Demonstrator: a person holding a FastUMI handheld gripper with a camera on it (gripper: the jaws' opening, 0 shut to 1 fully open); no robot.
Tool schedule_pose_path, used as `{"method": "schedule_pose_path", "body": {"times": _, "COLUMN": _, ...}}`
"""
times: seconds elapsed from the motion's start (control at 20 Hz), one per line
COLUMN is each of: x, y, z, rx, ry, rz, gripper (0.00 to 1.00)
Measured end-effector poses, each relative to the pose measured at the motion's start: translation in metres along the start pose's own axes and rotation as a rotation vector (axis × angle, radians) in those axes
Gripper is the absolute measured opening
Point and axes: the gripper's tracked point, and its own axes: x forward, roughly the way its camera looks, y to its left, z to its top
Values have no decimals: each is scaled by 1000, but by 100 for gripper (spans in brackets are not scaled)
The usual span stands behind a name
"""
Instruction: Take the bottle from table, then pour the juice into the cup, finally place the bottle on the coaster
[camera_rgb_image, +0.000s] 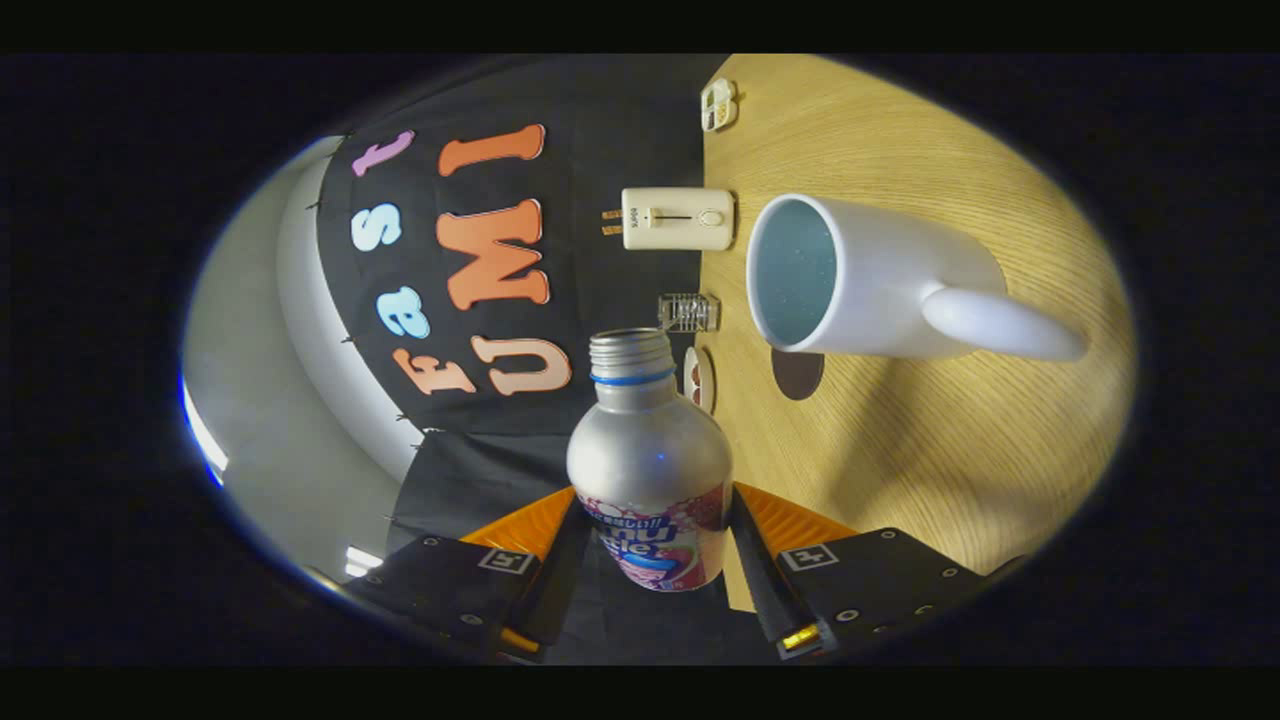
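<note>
My gripper (655, 530) is shut on a silver bottle (650, 460) with a printed label; both fingers press its lower body. Its neck (630, 355) is uncapped, with a blue ring below the thread. The whole view is rolled about a quarter turn, so the bottle lies tipped sideways relative to the wooden table (930, 460). Beyond the fingers stands a white cup (880, 275) with a handle, its mouth facing toward the booth wall and its inside looking empty. The bottle's mouth is short of the cup's rim. A dark round coaster (797, 373) lies on the table just beside the cup.
Along the table's back edge by the black cloth wall sit a cream box-shaped device (678, 218), a small clear ribbed object (688, 312), a small round patterned disc (700, 378) and a little white tray (718, 105). Bare wood lies between the cup and my fingers.
</note>
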Motion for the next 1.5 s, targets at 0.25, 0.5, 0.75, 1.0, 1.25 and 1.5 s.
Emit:
{"method": "schedule_pose_path", "body": {"times": 0.25, "x": 5, "y": 11, "z": -2, "rx": 70, "ry": -7, "rz": 29, "gripper": 74}}
{"method": "schedule_pose_path", "body": {"times": 0.5, "x": 10, "y": 14, "z": 0, "rx": 133, "ry": -20, "rz": 45, "gripper": 74}}
{"method": "schedule_pose_path", "body": {"times": 0.75, "x": 12, "y": 17, "z": 8, "rx": 206, "ry": -46, "rz": 70, "gripper": 74}}
{"method": "schedule_pose_path", "body": {"times": 1.0, "x": 13, "y": 16, "z": 24, "rx": 273, "ry": -85, "rz": 98, "gripper": 74}}
{"method": "schedule_pose_path", "body": {"times": 1.25, "x": 15, "y": 14, "z": 27, "rx": 332, "ry": -84, "rz": 107, "gripper": 74}}
{"method": "schedule_pose_path", "body": {"times": 1.5, "x": 17, "y": 17, "z": 26, "rx": 353, "ry": -87, "rz": 116, "gripper": 74}}
